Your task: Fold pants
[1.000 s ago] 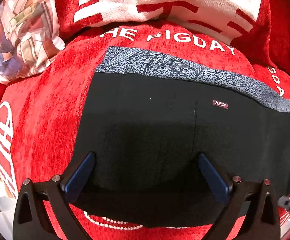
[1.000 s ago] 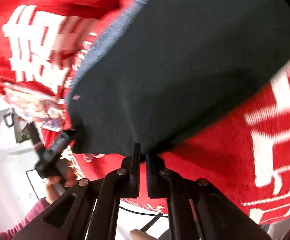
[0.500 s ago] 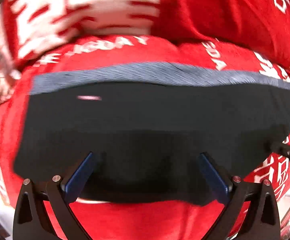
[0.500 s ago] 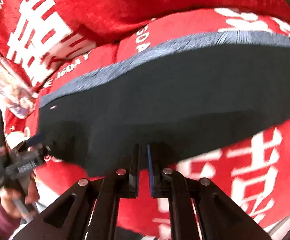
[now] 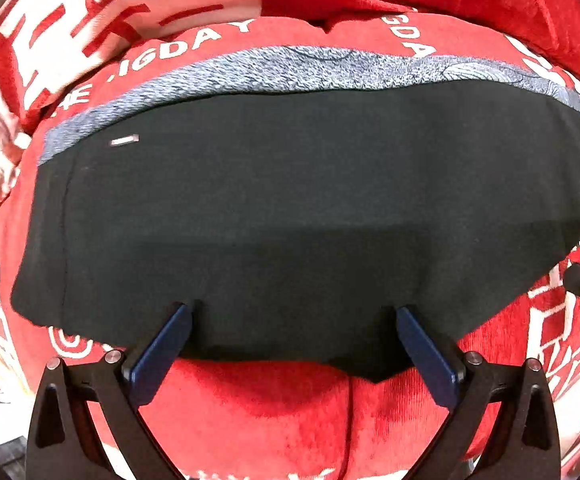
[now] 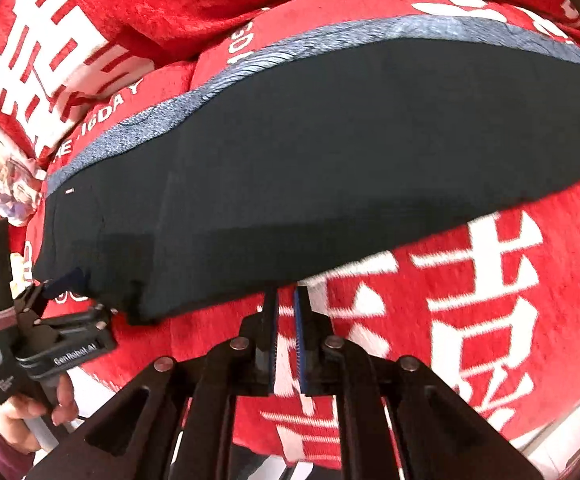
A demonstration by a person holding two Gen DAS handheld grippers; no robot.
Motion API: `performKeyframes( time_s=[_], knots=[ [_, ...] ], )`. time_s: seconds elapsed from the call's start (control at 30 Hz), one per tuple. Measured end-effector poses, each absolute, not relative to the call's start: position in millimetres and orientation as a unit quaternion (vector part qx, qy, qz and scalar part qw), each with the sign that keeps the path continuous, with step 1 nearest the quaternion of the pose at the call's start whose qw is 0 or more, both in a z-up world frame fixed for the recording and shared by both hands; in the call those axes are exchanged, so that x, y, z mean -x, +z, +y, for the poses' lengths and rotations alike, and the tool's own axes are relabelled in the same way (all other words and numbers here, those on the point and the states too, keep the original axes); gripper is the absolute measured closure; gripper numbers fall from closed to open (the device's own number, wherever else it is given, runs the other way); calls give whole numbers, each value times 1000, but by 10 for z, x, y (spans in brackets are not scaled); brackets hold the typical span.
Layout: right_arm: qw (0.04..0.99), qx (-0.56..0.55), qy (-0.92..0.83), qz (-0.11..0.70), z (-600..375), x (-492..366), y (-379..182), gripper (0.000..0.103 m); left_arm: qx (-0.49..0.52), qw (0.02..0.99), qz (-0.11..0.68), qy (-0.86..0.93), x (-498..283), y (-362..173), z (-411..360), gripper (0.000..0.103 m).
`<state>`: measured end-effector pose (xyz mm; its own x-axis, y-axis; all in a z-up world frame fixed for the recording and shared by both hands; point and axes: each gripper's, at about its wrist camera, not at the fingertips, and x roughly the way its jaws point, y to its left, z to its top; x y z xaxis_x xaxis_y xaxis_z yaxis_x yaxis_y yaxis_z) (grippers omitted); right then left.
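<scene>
Left wrist view first: my left gripper (image 5: 290, 336) has its jaws spread wide, blue pads far apart, gripping nothing. The black pants (image 5: 310, 208) lie flat just ahead of my fingertips, the near hem running between the two pads and a little beyond them, the cloth spreading away to both sides. Along the far edge runs a grey patterned band (image 5: 310, 68), and a small label (image 5: 124, 141) sits far off to the left of my left pad. Everything rests on the red blanket (image 5: 270, 408) with white lettering.

Over to the right wrist view: my right gripper (image 6: 286, 336) has just been opening, jaws now parted by a narrow slit, and nothing is between them, only red blanket showing in the gap. The pants' near edge lies just past my fingertips, not touching the pads. Far to the left, my hand (image 6: 38, 404) holds the left gripper at the pants' corner.
</scene>
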<state>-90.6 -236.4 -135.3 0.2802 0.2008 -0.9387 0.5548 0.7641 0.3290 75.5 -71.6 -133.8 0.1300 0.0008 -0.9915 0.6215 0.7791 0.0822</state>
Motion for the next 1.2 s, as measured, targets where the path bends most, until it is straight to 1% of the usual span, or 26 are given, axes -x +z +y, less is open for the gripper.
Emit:
performKeyframes(
  time_s=[0.03, 0.07, 0.1, 0.13, 0.37, 0.6, 1.2],
  knots=[
    [730, -325, -121, 589, -2379, 936, -1342, 74, -249, 709, 622, -221, -737, -1296, -715, 0],
    [726, -331, -125, 590, -2403, 978, -1320, 55, -249, 708, 622, -223, -722, -1260, -705, 0],
    [725, -334, -133, 588, -2425, 1021, -1293, 39, -251, 706, 622, -225, -699, -1222, -719, 0],
    [726, -335, -139, 584, -2442, 1055, -1267, 37, -252, 706, 622, -226, -678, -1196, -726, 0],
    [716, -364, -154, 575, -2570, 1279, -1154, 31, -246, 702, 628, -228, -481, -1063, -839, 0],
    [702, -387, -169, 574, -2743, 1497, -1182, 31, -257, 698, 623, -241, -287, -996, -1085, 0],
    [680, -441, -197, 552, -3411, 2077, -1354, 31, -288, 668, 626, -281, 152, -1097, -2027, 0]
  ],
)
